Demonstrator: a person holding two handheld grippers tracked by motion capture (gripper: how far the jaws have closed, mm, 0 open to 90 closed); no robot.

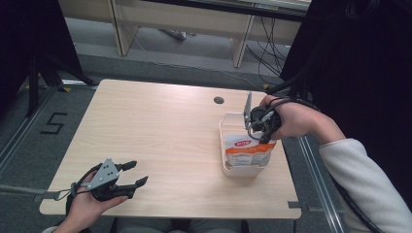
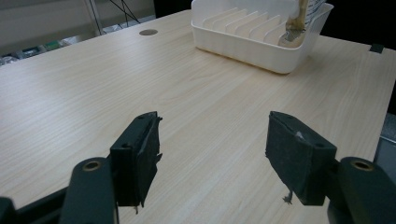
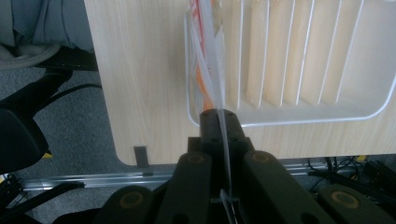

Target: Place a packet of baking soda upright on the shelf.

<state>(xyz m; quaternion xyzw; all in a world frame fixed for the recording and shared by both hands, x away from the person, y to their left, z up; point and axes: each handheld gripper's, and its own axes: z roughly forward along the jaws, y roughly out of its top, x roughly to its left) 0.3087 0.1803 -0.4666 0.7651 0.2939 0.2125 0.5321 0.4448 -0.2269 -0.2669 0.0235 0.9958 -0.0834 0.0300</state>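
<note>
You held the pouch (image 1: 248, 151) by its top edge in the clamped right gripper (image 1: 260, 127), upright in the rack (image 1: 224, 127); lowering it straight between dividers served best, left gripper (image 1: 132, 174) spread, idle.

Loads of bare surface (image 1: 160, 136) in front of the left tool (image 1: 137, 174), nothing between it and the white rack (image 1: 228, 167) over at the right edge. The rack's front slot is taken by a packet (image 1: 248, 151), the slots behind it stand free.
</note>
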